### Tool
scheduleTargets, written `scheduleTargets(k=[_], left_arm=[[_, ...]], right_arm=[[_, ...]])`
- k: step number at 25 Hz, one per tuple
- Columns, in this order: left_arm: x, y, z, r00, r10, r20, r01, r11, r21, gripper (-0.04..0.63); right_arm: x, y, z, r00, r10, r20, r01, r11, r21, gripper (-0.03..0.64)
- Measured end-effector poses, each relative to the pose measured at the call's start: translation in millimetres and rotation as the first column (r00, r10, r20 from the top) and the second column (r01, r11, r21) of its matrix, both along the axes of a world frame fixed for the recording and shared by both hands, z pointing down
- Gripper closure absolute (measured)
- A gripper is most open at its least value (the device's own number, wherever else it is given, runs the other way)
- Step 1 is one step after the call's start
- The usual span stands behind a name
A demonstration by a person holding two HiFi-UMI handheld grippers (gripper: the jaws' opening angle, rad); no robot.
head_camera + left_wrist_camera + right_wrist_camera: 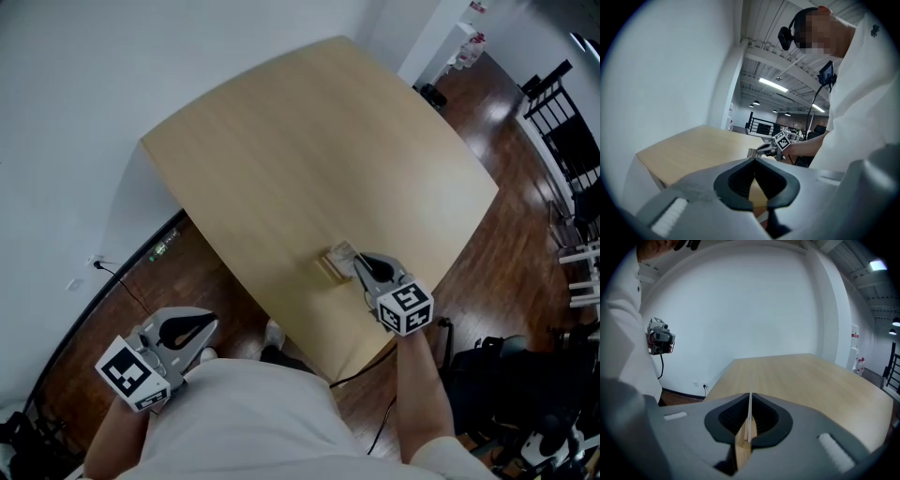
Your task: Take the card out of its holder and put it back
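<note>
At near edge of surface (pixel 309 159), your right tongs (pixel 358 265) pinch card (pixel 749 404) edge-on at holder (pixel 328 270); skewed pull could drag or topple holder. Left tongs (pixel 753 161) closed, empty, well apart.

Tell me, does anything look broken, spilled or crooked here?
Nothing stands out. The wooden card holder sits flat on the table near its front edge. The card is pinched straight between the jaws of the right gripper, and no spill or damage shows.

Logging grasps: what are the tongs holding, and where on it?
Right tongs pinch the card by its two faces, seen edge-on; left tongs hold nothing.
</note>
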State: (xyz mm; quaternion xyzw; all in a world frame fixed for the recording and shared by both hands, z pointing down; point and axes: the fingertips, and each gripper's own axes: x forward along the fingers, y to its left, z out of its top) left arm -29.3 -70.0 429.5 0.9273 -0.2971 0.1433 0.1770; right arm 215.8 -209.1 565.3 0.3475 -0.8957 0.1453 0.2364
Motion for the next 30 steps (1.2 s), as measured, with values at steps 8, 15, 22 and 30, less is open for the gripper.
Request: scheduleTargets(k=[8, 15, 22, 30], left_arm=[[-1.0, 4.2, 0.1, 1.0, -0.024, 0.01, 0.024, 1.0, -0.009, 0.589], [-5.7, 10.0, -1.0, 1.0, -0.029, 0.007, 0.029, 1.0, -0.007, 0.589], [-23.7, 21.8, -0.2, 1.0, 0.001, -0.004, -0.001, 1.0, -0.002, 0.589], [-54.9, 56.4, -15.3, 0.996, 0.078, -0.032, -0.077, 0.996, 0.036, 0.589]], right_arm=[[3.3, -2.3, 20.8, 1.0, -0.001, 0.005, 0.001, 0.999, -0.034, 0.595], [6.5, -4.3, 21.8, 1.0, 0.028, 0.003, -0.028, 0.999, -0.025, 0.591], [-0.2, -3.8, 9.5, 0.995, 0.104, 0.0, -0.104, 0.994, 0.024, 0.508], [-5.0, 46.5, -51.6, 0.964, 0.265, -0.026, -0.258, 0.953, 0.157, 0.476]])
